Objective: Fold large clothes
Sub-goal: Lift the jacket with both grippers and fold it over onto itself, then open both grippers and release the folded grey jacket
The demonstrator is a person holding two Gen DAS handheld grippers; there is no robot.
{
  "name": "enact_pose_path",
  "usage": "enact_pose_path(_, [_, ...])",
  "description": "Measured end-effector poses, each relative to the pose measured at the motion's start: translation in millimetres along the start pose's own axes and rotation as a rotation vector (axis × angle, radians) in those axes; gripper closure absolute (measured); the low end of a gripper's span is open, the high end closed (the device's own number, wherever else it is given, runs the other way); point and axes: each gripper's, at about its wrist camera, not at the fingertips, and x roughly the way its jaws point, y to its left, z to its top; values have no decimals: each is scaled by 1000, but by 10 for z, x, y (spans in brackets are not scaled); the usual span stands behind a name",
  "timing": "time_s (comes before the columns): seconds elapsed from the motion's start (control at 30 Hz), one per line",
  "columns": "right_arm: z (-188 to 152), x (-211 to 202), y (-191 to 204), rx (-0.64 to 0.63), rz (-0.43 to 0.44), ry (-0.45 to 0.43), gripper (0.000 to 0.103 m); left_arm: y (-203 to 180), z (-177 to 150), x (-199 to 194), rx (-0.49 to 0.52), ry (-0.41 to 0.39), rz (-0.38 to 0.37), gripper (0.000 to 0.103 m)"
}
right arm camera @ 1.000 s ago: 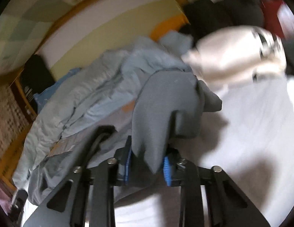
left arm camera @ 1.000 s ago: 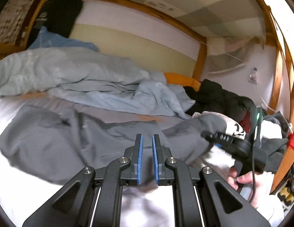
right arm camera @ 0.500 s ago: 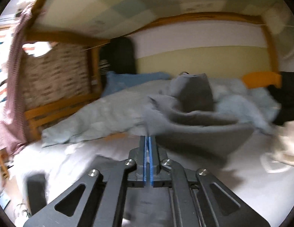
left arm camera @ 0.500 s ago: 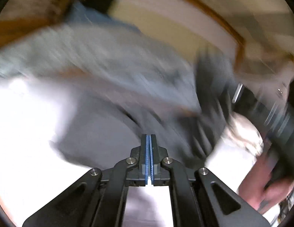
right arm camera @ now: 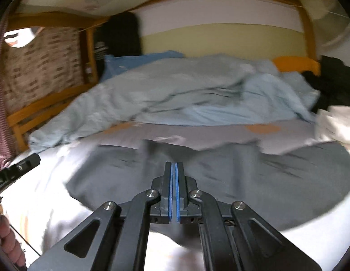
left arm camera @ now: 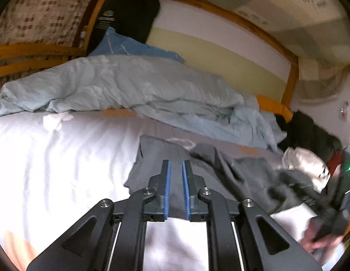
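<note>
A large dark grey garment [left arm camera: 220,174] lies crumpled on the white bed sheet [left arm camera: 62,162]; in the right wrist view it [right arm camera: 254,180] is spread wide across the sheet. My left gripper [left arm camera: 175,164] is open with a narrow gap, its blue pads over the garment's near left edge, holding nothing. My right gripper [right arm camera: 174,166] has its blue pads nearly together; grey cloth lies beneath it, and a grip on the cloth cannot be made out. The right gripper's body [left arm camera: 321,198] shows blurred at the left wrist view's right edge.
A rumpled light blue duvet [left arm camera: 134,90] lies along the far side of the bed. A wooden bed frame [right arm camera: 46,103] borders the left. Dark and white clothes [left arm camera: 310,155] pile at the right. A small white cloth [left arm camera: 54,119] lies on the sheet.
The grey garment, lifted by my right gripper before, now lies spread on the sheet. My left gripper was shut half a second ago and has opened slightly.
</note>
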Motion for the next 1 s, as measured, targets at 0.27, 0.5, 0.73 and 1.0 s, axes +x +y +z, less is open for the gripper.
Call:
enact_pose_path(0.27, [-372, -432, -950, 223, -57, 13, 44, -159, -141, -20, 40, -82, 27, 25])
enact_pose_path(0.5, [-581, -480, -1781, 612, -75, 35, 15, -114, -261, 99, -22, -116, 92, 2])
enact_pose_path(0.73, [-665, -186, -2420, 884, -53, 48, 12, -96, -388, 342, -5, -64, 136, 2])
enact_pose_path(1.0, [-349, 330, -2588, 807, -114, 25, 0, -66, -401, 434, -11, -25, 129, 2])
